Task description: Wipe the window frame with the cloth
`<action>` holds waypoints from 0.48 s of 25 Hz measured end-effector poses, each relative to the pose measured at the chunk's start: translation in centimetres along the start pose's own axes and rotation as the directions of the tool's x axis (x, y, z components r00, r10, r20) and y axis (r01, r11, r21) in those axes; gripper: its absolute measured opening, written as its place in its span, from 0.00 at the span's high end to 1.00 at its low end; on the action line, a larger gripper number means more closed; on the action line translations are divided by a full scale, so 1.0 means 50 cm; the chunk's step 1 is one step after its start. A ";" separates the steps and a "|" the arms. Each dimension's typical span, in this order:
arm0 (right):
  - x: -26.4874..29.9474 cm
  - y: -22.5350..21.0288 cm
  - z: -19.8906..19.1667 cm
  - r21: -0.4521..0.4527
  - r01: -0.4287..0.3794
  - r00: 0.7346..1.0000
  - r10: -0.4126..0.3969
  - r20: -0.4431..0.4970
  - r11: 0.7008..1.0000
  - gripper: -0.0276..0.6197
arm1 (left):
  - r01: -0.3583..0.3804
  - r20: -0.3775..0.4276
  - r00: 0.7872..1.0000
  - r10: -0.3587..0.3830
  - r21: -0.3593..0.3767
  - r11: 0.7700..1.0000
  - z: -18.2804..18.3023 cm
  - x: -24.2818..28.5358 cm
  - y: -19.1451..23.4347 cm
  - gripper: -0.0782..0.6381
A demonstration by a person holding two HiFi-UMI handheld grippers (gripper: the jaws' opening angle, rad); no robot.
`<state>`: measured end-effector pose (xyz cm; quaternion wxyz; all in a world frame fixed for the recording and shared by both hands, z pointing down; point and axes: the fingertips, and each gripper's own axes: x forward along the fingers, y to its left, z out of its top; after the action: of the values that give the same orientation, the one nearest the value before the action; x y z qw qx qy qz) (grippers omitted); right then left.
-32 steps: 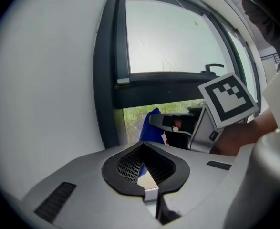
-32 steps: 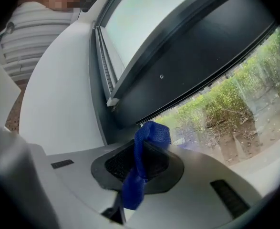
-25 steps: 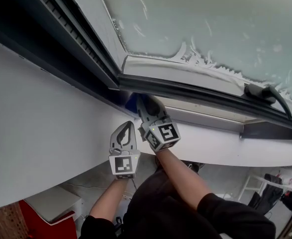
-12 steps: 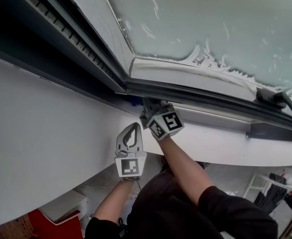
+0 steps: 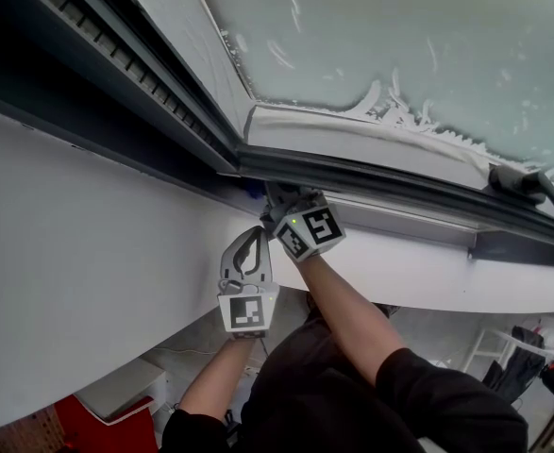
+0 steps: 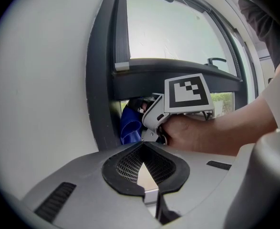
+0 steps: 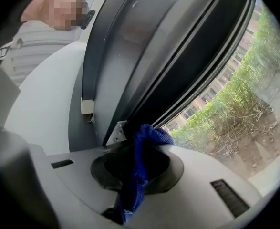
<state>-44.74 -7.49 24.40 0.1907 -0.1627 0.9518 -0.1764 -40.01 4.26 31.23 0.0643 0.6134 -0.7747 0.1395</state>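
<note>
At the corner of the dark metal window frame (image 5: 352, 173), the right gripper (image 5: 278, 199) is clamped on a blue microfibre cloth (image 7: 139, 171), pressing it into the track to wipe. At its seven o'clock hangs the left gripper (image 5: 247, 243), jaws together, empty, clear of the work.

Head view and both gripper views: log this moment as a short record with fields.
cloth: blue, bunched, its tip at the frame's corner
right gripper: jaws shut on the cloth, up at the window frame
left gripper: jaws together, nothing between them, lower down and apart from the frame
task state: wiping at the frame's lower corner
</note>
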 end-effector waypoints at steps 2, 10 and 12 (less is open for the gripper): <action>-0.001 0.001 0.003 -0.024 0.000 1.000 0.000 -0.007 1.000 0.91 | -0.001 0.003 1.000 0.001 -0.018 1.000 -0.001 0.004 -0.002 0.89; -0.010 0.003 0.008 -0.073 -0.003 1.000 0.001 -0.026 0.997 0.91 | 0.017 -0.009 1.000 -0.018 -0.024 1.000 0.004 0.013 -0.015 0.89; -0.011 0.001 0.012 -0.080 -0.005 1.000 0.003 -0.026 0.997 0.91 | 0.021 -0.001 1.000 -0.021 -0.019 1.000 0.011 0.015 -0.017 0.89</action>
<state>-44.01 -7.40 24.00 0.1718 -0.1662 0.9609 -0.1398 -39.34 3.20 31.02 0.0724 0.6208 -0.7694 0.1318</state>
